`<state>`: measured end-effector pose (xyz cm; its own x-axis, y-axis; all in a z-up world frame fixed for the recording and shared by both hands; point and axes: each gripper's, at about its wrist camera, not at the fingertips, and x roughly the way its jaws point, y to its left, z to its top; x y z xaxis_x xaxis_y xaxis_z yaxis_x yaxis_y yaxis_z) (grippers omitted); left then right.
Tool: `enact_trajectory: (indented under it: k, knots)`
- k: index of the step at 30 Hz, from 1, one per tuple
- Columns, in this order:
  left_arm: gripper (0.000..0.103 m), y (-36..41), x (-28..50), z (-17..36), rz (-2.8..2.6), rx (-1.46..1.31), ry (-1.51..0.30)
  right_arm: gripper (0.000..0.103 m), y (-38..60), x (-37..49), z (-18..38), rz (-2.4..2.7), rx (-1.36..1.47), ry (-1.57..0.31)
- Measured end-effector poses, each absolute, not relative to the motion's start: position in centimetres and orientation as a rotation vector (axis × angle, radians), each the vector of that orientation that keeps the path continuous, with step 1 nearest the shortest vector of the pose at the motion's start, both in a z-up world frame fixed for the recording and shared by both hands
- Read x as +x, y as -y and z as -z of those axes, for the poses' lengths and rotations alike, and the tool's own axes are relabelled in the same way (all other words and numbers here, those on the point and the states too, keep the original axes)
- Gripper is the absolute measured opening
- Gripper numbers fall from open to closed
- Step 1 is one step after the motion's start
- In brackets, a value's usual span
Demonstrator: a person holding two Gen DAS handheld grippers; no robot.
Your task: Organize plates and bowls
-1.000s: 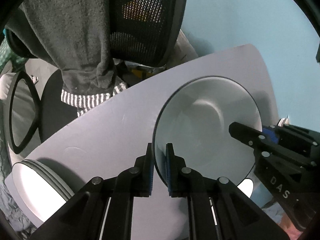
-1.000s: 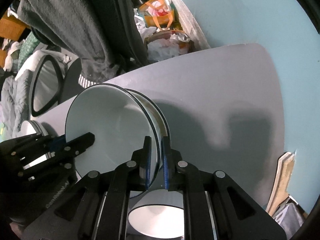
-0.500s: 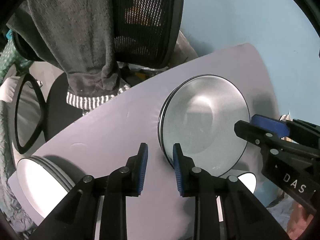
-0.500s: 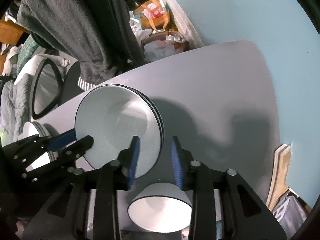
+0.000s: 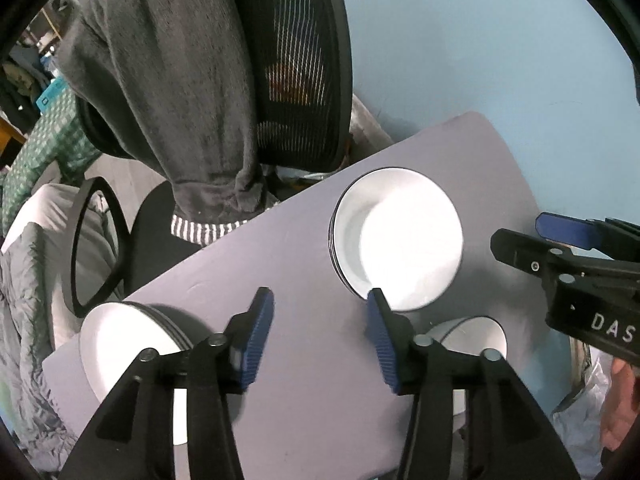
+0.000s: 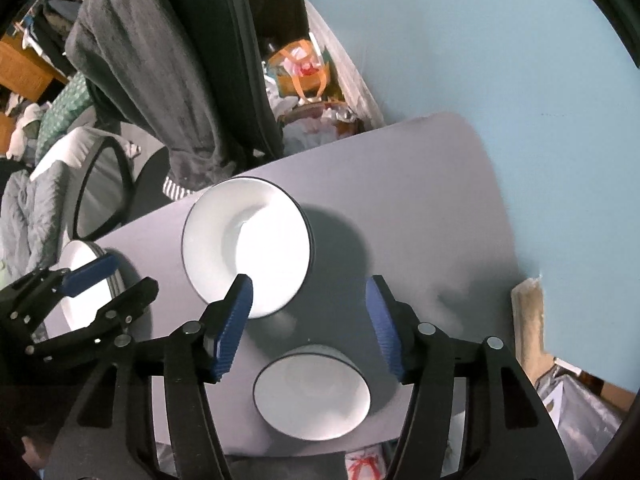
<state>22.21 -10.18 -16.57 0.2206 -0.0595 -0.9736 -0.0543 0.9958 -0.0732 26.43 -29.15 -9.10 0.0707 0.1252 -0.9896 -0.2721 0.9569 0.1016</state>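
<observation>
The left gripper (image 5: 320,300) hangs above the grey table (image 5: 304,248), its jaws apart after just opening, with nothing between the blue pads (image 5: 258,336). The right gripper (image 6: 310,292) is likewise spread, having just opened, and grips nothing.

The plate stack (image 5: 400,236) lies flat on the table between the two grippers, free of both; dark rims of the plates beneath show along its left edge. In the right wrist view the same stack sits just past the left pad (image 6: 236,320). A bowl (image 6: 312,396) rests upright near the table's front edge, below the right gripper's open jaws. A second stack (image 5: 124,336) of white dishes sits at the table's left end.

Beyond the table stands a mesh chair (image 5: 296,64) with a grey garment (image 5: 168,80) draped over it, against a pale blue wall (image 5: 460,40).
</observation>
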Motion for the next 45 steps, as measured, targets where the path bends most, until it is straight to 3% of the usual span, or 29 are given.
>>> enact_trajectory:
  k: [7, 25, 45]
  knots:
    - [0.061, 9.6, 19.8, 13.6, 0.038, -0.126, -1.296, 0.061, 29.5, 24.2, 7.3, -0.297, -0.121, -1.435]
    - [0.062, 10.1, 13.6, 10.8, 0.058, -0.113, -1.243, 0.062, 31.1, 17.9, 5.5, -0.265, -0.079, -1.419]
    - [0.062, 15.4, 13.8, 18.4, 0.201, -0.116, -1.387, 0.064, 37.0, 15.1, 10.5, -0.123, 0.060, -1.470]
